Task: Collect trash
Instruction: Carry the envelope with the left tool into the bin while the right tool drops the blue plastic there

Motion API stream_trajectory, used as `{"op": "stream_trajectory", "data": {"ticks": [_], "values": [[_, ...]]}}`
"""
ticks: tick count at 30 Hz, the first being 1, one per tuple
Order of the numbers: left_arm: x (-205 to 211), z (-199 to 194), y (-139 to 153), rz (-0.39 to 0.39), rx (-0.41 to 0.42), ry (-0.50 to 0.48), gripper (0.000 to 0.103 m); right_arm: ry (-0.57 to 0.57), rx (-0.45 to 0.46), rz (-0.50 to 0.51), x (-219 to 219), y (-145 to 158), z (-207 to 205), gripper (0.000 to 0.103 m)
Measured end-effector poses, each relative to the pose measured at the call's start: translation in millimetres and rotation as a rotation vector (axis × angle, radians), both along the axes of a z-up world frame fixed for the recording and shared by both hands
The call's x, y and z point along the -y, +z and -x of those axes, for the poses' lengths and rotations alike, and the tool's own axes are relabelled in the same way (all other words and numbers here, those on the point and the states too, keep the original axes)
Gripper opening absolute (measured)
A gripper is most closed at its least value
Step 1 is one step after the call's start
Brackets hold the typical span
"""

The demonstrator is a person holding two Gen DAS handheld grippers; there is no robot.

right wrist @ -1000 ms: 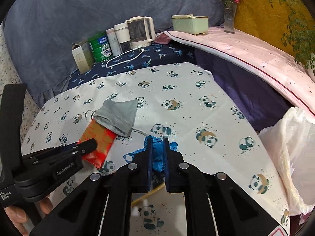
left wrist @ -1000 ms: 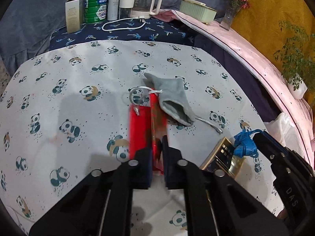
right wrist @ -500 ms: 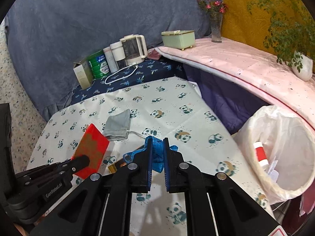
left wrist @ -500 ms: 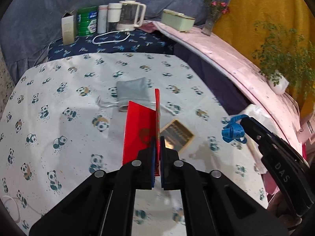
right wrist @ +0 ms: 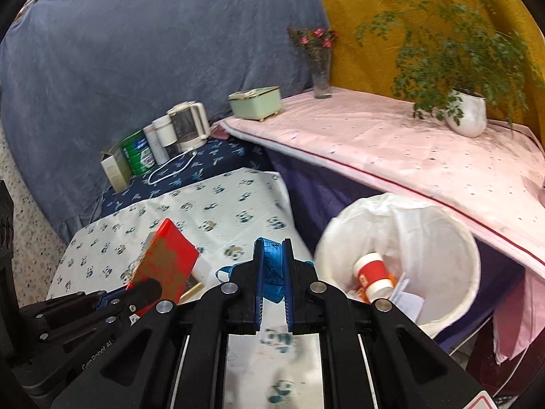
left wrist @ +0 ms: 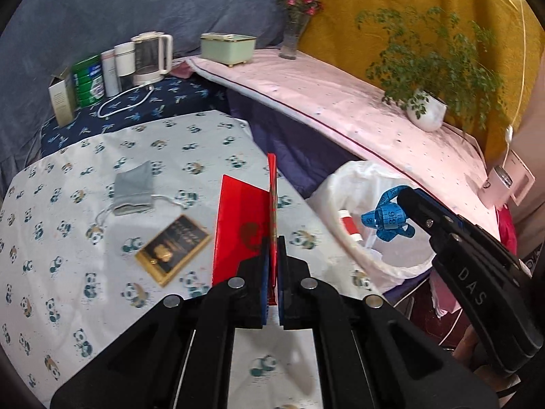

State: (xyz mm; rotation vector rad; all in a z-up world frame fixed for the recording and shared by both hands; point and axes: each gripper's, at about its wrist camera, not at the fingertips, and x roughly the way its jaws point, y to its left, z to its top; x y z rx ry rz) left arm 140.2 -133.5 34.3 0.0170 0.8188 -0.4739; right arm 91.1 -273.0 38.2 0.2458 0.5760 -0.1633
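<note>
Left tongs [left wrist: 271, 255] clamped on red packet [left wrist: 238, 228]; right tongs [right wrist: 272, 266] clamped on blue tape measure [left wrist: 386, 216] — at 3 o'clock, white-lined bin [right wrist: 442, 225] holding a red-banded cup [right wrist: 373, 272] and papers.

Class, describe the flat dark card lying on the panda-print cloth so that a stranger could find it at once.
Start at the panda-print tablecloth. Near its middle, just in front of the grey drawstring pouch, lies the dark card. Unlike the soft pouch beside it, it is a flat black rectangle with a gold border and gold emblem.
</note>
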Motion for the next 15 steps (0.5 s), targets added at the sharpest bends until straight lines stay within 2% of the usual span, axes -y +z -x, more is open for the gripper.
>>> {"op": "stream_trajectory", "data": {"ticks": [6,15], "values": [[35.0,11.4,-3.0,-0.012,-0.001,-0.042,0.003,-0.059,-0.001,-0.011,41.3,-4.1,20.0,0.009],[75.3,19.9,-13.1,-0.052,0.006,-0.103,0.003,-0.113,-0.017,-0.028,76.6,-17.2,29.4,0.009]]}}
